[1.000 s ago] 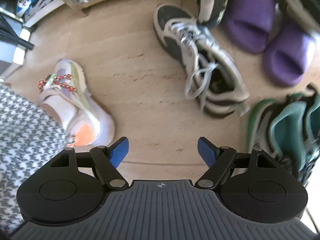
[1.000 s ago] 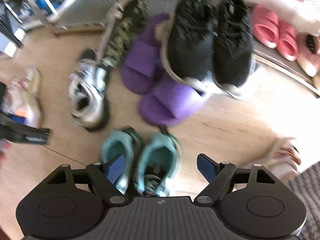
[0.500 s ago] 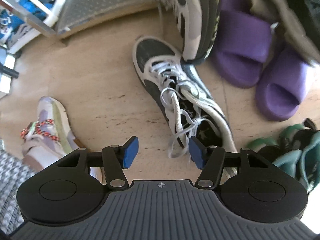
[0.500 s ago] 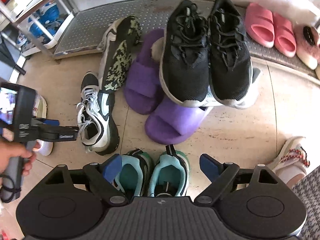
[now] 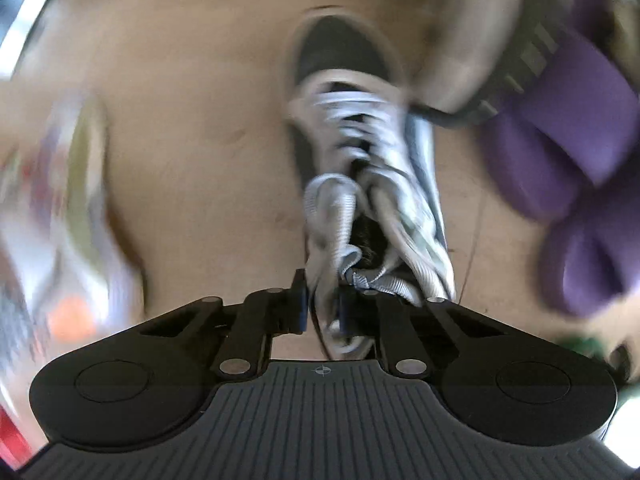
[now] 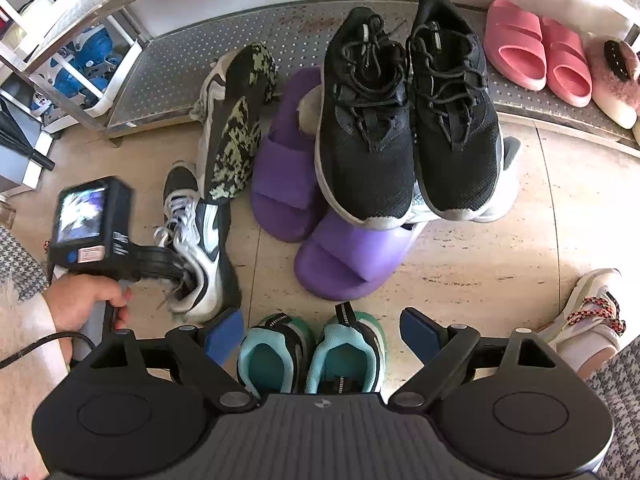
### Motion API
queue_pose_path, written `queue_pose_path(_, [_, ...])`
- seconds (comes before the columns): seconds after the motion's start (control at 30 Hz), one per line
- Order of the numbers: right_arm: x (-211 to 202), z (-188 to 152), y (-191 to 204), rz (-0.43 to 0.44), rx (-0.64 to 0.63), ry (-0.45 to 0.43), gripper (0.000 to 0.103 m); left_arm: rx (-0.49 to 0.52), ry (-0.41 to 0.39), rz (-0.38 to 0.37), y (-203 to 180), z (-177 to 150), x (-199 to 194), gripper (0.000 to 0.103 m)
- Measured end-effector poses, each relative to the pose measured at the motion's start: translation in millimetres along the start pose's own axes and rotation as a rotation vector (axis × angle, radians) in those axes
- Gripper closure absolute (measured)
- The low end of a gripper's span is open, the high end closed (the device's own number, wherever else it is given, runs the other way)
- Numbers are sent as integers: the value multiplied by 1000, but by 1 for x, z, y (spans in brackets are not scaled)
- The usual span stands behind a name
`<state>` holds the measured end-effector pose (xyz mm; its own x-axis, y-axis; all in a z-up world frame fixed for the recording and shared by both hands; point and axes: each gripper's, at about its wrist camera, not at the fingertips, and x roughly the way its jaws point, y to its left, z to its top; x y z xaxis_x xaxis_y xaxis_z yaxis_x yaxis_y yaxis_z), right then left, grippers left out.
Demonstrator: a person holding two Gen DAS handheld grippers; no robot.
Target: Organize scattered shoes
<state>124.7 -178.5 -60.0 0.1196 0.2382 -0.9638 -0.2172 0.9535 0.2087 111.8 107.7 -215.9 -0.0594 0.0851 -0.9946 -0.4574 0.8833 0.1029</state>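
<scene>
A white, grey and black laced sneaker (image 5: 360, 152) lies on the tan floor. My left gripper (image 5: 322, 312) points down at its heel end and is shut on the white collar and laces there. The right wrist view shows the same sneaker (image 6: 200, 248) with the left gripper (image 6: 176, 268) dipped into its opening, held by a hand. Its mate (image 6: 236, 120) lies sole-up against the shelf edge. My right gripper (image 6: 322, 332) stands open above a teal pair (image 6: 312, 352), whose heels sit between the fingers untouched.
Two purple slides (image 6: 284, 184) and a black sneaker pair (image 6: 368, 128) are piled at the low metal shelf (image 6: 180, 64). Pink slides (image 6: 536, 52) and a fluffy slipper (image 6: 612, 76) stand on it. A person's foot in a pastel sneaker (image 6: 588, 316) is at right.
My left gripper dropped down onto the white sneaker's heel end and its jaws went from wide apart to shut on it. The right gripper shifted slightly over the teal pair.
</scene>
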Motion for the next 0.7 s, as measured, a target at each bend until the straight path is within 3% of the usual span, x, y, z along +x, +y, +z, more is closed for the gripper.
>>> queue_pose_path(0.2, [-8, -3, 6, 13, -14, -27, 17, -280, 88, -106, 43, -44, -16, 91])
queue_pose_path(0.33, [-12, -8, 12, 13, -34, -50, 17, -518, 160, -224, 62, -75, -20, 90])
queue_pose_path(0.43, [-15, -12, 14, 15, -48, -63, 17, -654, 150, -347, 72, -74, -26, 78])
queue_pose_path(0.47, [-16, -13, 13, 12, -49, -66, 17, -675, 153, -386, 73, -72, -29, 67])
queue_pose_path(0.5, [-16, -13, 12, 9, -49, -69, 17, -657, 156, -419, 71, -68, -31, 58])
queue_pose_path(0.57, [-18, -11, 9, 3, -38, -75, 17, -523, 127, -492, 61, -54, -42, 57])
queue_pose_path(0.63, [-20, -9, 7, 0, -27, -85, 17, -286, 22, -458, 48, -43, -68, 43])
queue_pose_path(0.67, [-21, -7, 7, 0, -20, -94, 17, -227, 15, -431, 44, -41, -72, 32])
queue_pose_path(0.7, [-22, -5, 6, 2, -17, -99, 17, -149, 21, -380, 39, -40, -76, 28])
